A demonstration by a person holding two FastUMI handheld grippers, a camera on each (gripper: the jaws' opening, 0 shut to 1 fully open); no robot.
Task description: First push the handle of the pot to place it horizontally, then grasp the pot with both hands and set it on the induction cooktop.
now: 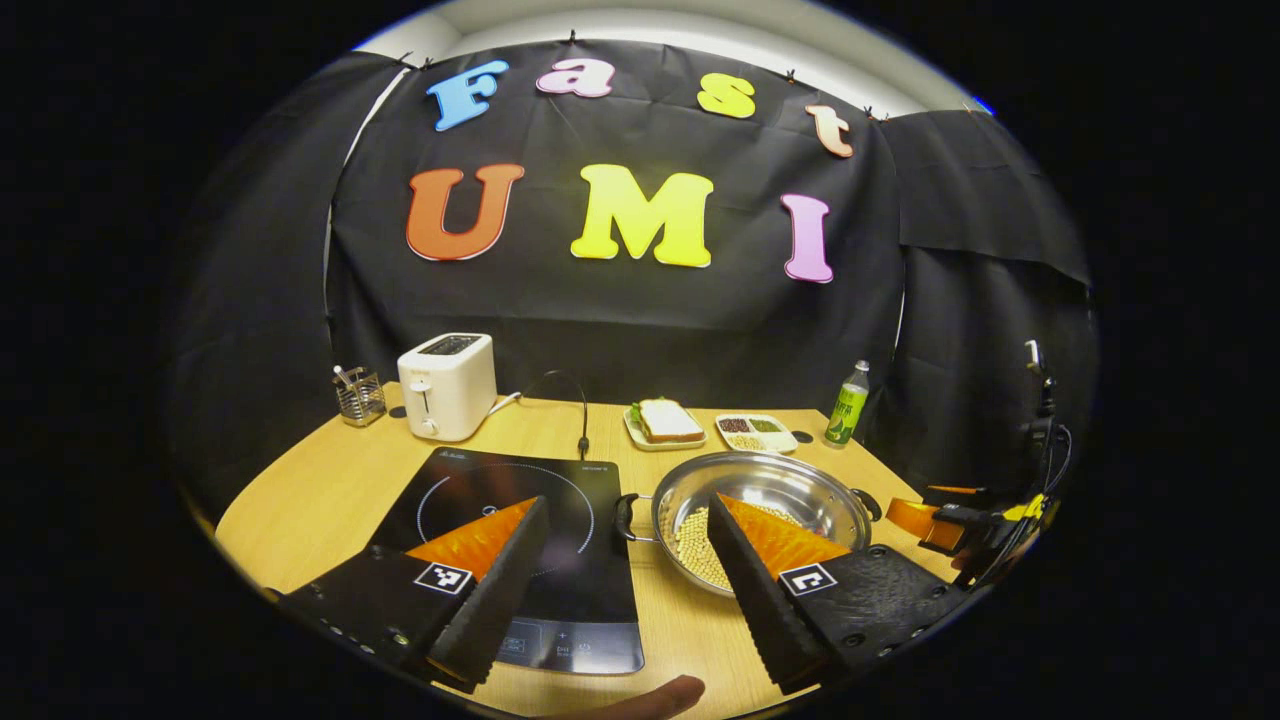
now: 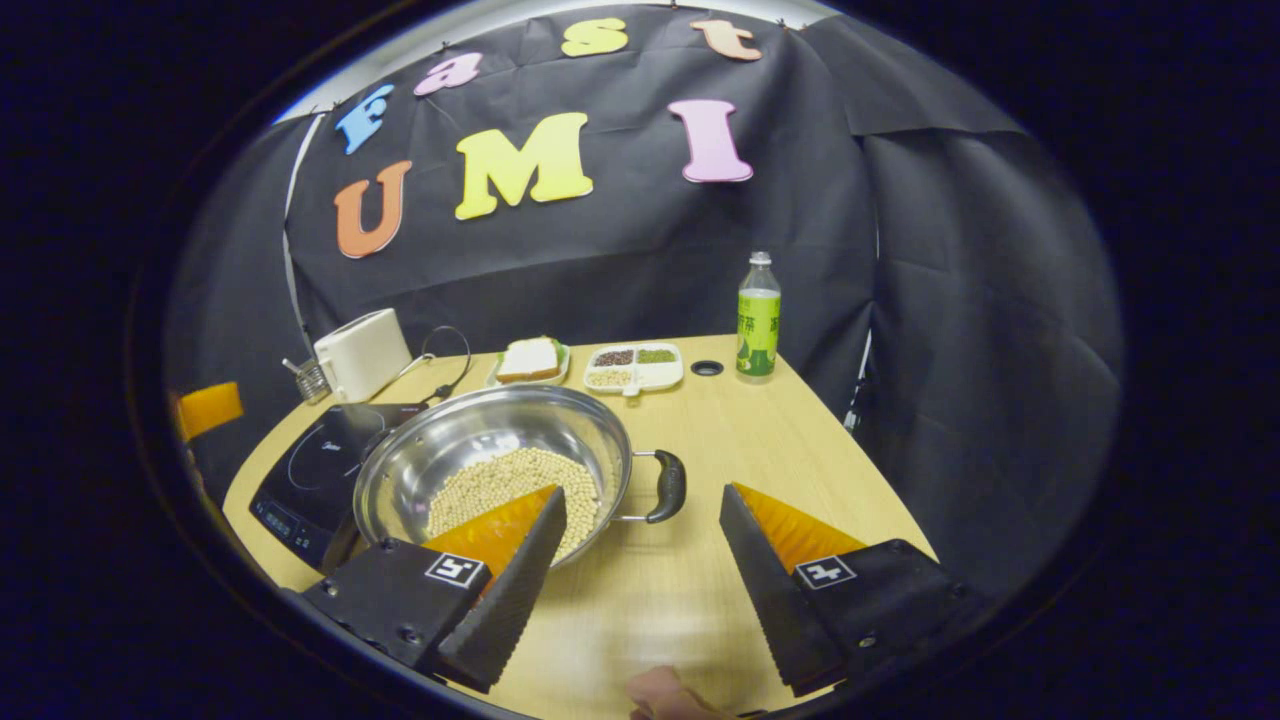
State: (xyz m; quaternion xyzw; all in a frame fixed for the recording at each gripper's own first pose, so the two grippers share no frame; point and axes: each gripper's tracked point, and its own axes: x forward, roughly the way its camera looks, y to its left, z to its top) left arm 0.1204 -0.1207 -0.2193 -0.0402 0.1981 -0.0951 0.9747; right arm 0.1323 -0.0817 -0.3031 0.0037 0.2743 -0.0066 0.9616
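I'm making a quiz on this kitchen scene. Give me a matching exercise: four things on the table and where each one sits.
Things:
1. pot
2. toaster
3. bottle
4. sandwich

Places:
A. far left, beside the utensil rack
B. far right corner of the table
C. on a small plate, left of the divided dish
D. right of the induction cooktop, holding beans

Pairs: 1-D, 2-A, 3-B, 4-C
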